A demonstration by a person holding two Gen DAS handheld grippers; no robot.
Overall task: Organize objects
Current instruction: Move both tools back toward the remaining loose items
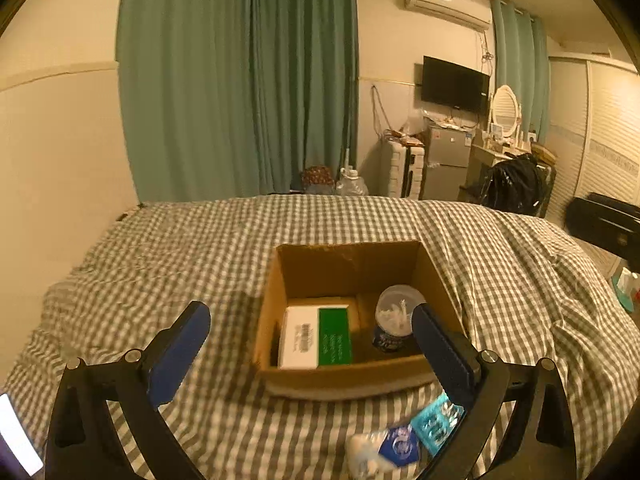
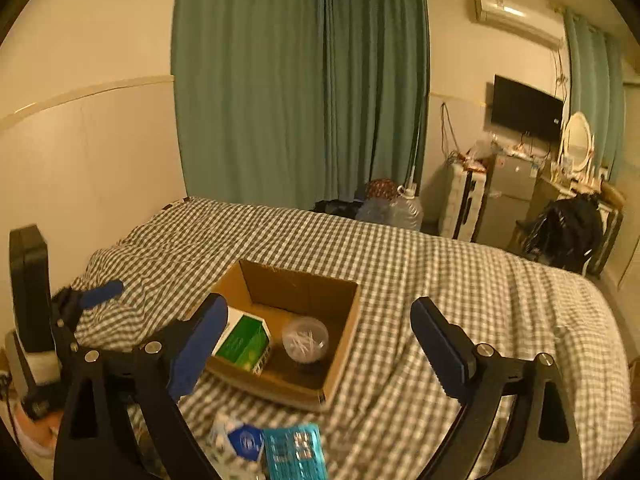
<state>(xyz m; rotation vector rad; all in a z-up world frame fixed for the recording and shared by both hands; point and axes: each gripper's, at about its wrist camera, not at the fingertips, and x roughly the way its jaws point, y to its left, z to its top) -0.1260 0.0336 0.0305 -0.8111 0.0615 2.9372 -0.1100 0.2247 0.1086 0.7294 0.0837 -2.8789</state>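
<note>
An open cardboard box [image 1: 348, 268] [image 2: 344, 344] sits on the checked bed cover. Inside lie a white and green carton [image 1: 316, 336] [image 2: 242, 340] and a clear round tub of cotton swabs [image 1: 396, 316] [image 2: 305, 338]. On the cover in front of the box lie a teal blister pack [image 1: 434, 424] [image 2: 294, 454] and a white and blue packet [image 1: 384, 448] [image 2: 234, 442]. My left gripper [image 1: 310, 328] is open just short of the box, empty. My right gripper [image 2: 320, 320] is open above the box's near side, empty. In the right wrist view the left gripper's blue fingertip [image 2: 102, 290] shows at far left.
The bed [image 1: 180, 248] fills the foreground, its cover rumpled at the left. Green curtains [image 1: 240, 80] hang behind. A fridge [image 1: 446, 160], suitcase, water jug [image 2: 400, 208], dresser with mirror, TV and black bag [image 1: 516, 188] stand beyond the far edge. A black device [image 1: 604, 224] is at right.
</note>
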